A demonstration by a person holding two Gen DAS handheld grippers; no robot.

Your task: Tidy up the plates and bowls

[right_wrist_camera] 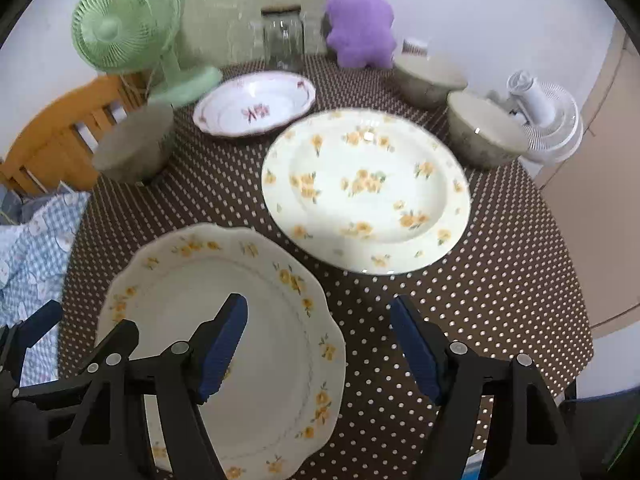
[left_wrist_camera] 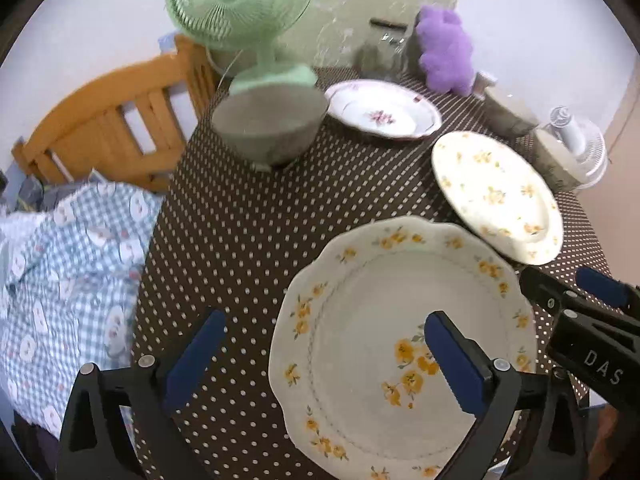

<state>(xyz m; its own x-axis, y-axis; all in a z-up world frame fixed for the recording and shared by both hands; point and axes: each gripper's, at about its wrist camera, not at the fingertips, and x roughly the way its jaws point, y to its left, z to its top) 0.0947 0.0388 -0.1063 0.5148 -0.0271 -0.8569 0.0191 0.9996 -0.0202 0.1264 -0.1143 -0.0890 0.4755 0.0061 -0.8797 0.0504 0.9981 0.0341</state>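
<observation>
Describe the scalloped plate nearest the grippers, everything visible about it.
The scalloped plate looks like glazed cream ceramic, with a wavy rim, small yellow flower sprigs around the border and a larger yellow bouquet in its well. It lies flat and right side up on the dotted tablecloth, empty, at the near edge, apart from the round yellow-flowered plate behind it. Both the left gripper and the right gripper are open above it, neither pressing on it.
</observation>
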